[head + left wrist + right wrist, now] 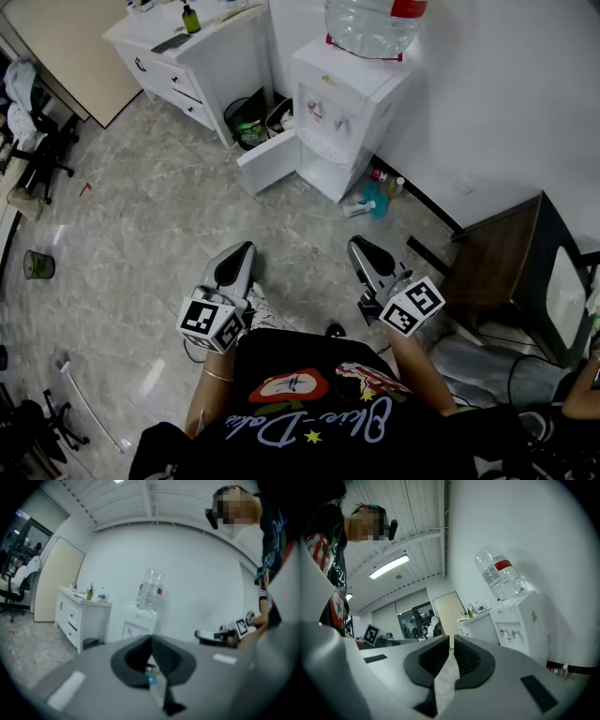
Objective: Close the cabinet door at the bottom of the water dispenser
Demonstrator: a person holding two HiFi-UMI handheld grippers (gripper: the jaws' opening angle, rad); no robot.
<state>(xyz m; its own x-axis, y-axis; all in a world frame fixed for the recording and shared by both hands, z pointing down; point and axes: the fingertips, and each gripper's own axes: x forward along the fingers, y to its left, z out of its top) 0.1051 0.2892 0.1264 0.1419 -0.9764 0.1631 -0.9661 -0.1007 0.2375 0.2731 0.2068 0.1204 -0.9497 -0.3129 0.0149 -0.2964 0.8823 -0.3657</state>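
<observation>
The white water dispenser (349,98) stands against the wall with a clear bottle (373,23) on top. Its bottom cabinet door (270,161) hangs open, swung out to the left over the floor. My left gripper (239,253) and right gripper (360,247) are both shut and hold nothing; they hover well short of the dispenser, over the floor. In the left gripper view the dispenser (139,620) shows beyond the shut jaws, its lower part hidden. The right gripper view has the dispenser (520,618) at the right, with the door out of sight.
A white drawer cabinet (187,56) stands left of the dispenser, with two bins (248,120) between them. Small bottles (375,195) lie at the dispenser's right foot. A dark wooden table (506,262) is at the right, an office chair (37,141) at far left.
</observation>
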